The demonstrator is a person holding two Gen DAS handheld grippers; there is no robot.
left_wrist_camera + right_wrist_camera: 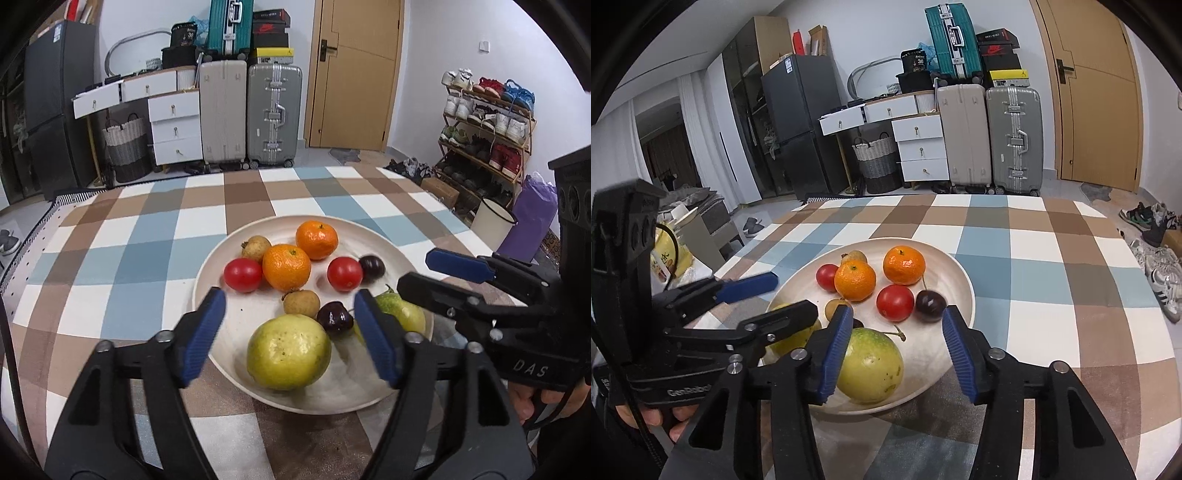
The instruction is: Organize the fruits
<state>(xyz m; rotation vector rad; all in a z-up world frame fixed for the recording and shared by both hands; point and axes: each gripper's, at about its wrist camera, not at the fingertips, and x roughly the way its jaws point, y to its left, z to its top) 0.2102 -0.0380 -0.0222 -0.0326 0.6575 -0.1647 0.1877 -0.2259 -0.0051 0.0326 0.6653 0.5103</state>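
Observation:
A cream plate (258,310) on the checked tablecloth holds two mandarins (286,266), two tomatoes (344,273), two longans (256,246), two dark cherries (335,318) and two big yellow-green fruits (288,350). My left gripper (290,295) hovers open over the plate's near side, its blue pads either side of the larger fruit without touching it. In the right wrist view my right gripper (897,310) is open too; the green fruit (870,365) lies by its left pad. The left gripper (794,293) partly hides the other fruit (790,339).
Checked tablecloth (129,258) runs out to the left and far side of the plate (971,295). The right gripper (414,272) and a hand crowd the plate's right side. Suitcases, drawers, a door and a shoe rack stand beyond the table.

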